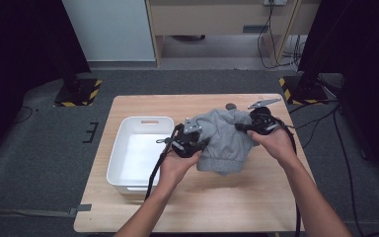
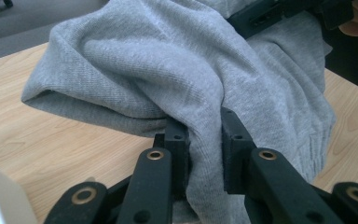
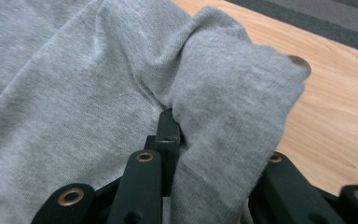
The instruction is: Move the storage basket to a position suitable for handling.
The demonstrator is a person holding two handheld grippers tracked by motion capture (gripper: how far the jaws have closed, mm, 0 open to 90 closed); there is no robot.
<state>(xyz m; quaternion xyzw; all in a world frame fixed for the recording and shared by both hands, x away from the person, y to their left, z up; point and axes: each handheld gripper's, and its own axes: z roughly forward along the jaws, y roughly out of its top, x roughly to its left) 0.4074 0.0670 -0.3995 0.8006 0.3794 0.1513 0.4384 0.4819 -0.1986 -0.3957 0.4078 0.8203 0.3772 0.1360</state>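
Sweater (image 1: 224, 136) between both hand-held grippers

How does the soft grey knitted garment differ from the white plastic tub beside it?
The grey knitted garment is limp, creased cloth; the white plastic tub is rigid and boxy with rounded corners. The garment hangs between the left gripper and the right gripper, each clamped on a fold; the tub sits untouched on the wooden table, with nothing in it. Both lie over the same tabletop.
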